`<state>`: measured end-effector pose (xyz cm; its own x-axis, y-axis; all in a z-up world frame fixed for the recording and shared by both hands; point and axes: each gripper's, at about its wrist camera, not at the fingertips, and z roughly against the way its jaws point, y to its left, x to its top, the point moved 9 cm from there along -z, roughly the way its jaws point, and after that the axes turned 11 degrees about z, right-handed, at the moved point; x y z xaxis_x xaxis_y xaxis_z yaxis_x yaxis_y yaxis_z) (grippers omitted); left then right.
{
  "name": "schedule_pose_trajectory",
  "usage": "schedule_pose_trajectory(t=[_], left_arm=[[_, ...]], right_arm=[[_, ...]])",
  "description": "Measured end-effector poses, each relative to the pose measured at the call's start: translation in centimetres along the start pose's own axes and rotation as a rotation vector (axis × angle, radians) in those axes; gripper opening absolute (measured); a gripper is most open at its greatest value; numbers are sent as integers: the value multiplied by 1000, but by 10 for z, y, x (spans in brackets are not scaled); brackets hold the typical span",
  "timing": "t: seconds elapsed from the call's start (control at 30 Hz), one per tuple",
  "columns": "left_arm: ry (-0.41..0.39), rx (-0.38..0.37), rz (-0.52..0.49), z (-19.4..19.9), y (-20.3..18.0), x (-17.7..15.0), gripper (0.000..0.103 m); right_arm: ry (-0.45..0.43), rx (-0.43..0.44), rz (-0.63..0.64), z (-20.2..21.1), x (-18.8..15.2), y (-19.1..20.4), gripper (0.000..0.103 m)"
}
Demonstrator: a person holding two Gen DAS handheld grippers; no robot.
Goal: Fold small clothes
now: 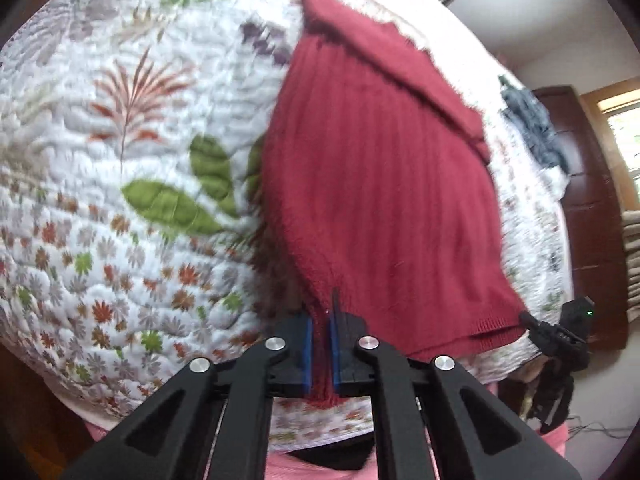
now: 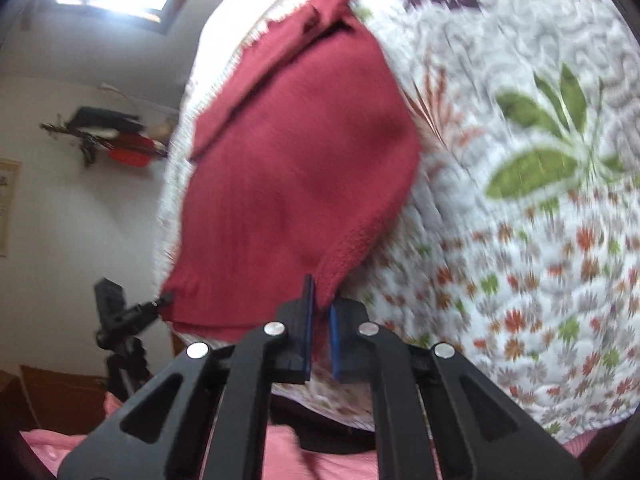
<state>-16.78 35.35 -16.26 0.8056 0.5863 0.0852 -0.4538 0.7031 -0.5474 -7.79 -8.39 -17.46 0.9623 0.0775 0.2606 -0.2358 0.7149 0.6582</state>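
Your red sweater (image 1: 380, 184) lies across the flowered quilt (image 1: 120, 160), with its near hem lifted off the bed at both corners. In the left view the quilt runs open and bare from 8 to 11 o'clock of the sweater. At 2 o'clock a grey-blue garment (image 1: 534, 128) sits near the bed's far edge, beside a dark wooden board (image 1: 592, 200). The quilt's near edge drops away just below the hem.

Your left gripper (image 1: 321, 344) points forward along the bed, its blue pads clamped on a bunched fold of the hem. Your right gripper (image 2: 320, 336) shows in its own view with a narrow gap between its fingers; the sweater's corner hangs into that gap, and it looks pinched, though blur hides the contact. In that view the quilt (image 2: 520, 200) lies open from 12 to 4 o'clock.
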Motion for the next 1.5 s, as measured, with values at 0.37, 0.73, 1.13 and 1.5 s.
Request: schedule_pose_trajectory(t=[0.37, 0.73, 1.13, 1.5], left_arm=[[-76, -79, 34, 9, -30, 80, 6], [-41, -44, 138, -49, -18, 149, 6], [41, -91, 211, -77, -6, 169, 10], [-66, -85, 81, -4, -13, 171, 37]], right_arm=[[-71, 2, 9, 13, 95, -1, 5], [8, -37, -89, -50, 158, -40, 5], [68, -104, -124, -77, 175, -66, 9], [30, -251, 17, -39, 174, -59, 35]])
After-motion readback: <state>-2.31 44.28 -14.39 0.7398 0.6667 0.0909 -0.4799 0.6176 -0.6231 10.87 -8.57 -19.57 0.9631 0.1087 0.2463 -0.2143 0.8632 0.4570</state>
